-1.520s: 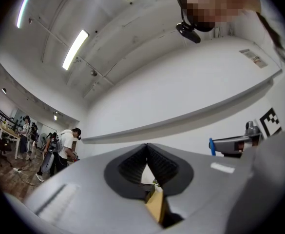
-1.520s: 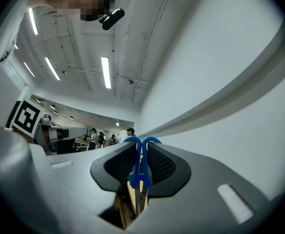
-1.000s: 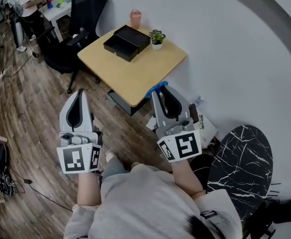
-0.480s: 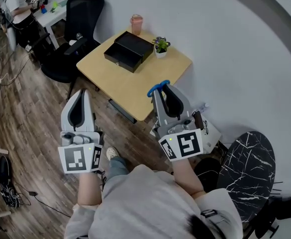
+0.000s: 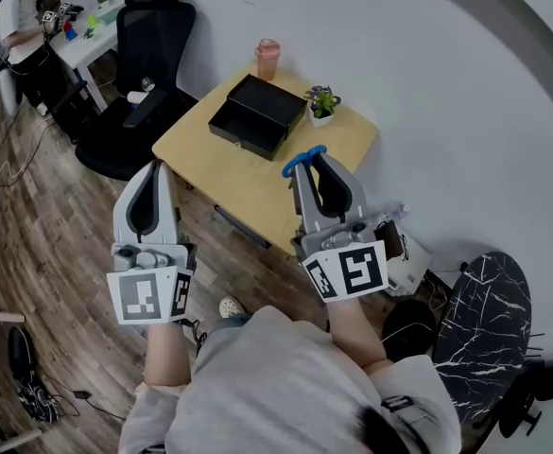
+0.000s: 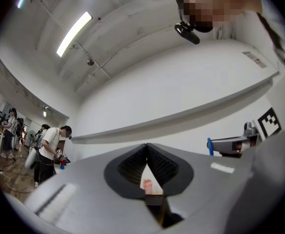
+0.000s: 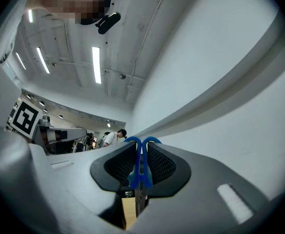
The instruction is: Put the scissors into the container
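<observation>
Your left gripper [image 5: 152, 168] has its jaws closed tip to tip, with nothing between them. Your right gripper [image 5: 306, 159] clamps the blue handles of the scissors [image 7: 141, 162], and the loops stick out past the jaw tips. From the head view, the right one sits over the near edge of the table [image 5: 248, 183]. Farther along the table lies the black container [image 5: 257, 113], seemingly open, its inside too dark to read. Behind it stand a plant [image 5: 322, 102] and a pink cup [image 5: 267, 59].

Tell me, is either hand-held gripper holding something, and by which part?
The right hand-held gripper is clamped on the scissors by their blue handles, with the loops poking out beyond the jaws. The left hand-held gripper is shut on nothing.
</observation>
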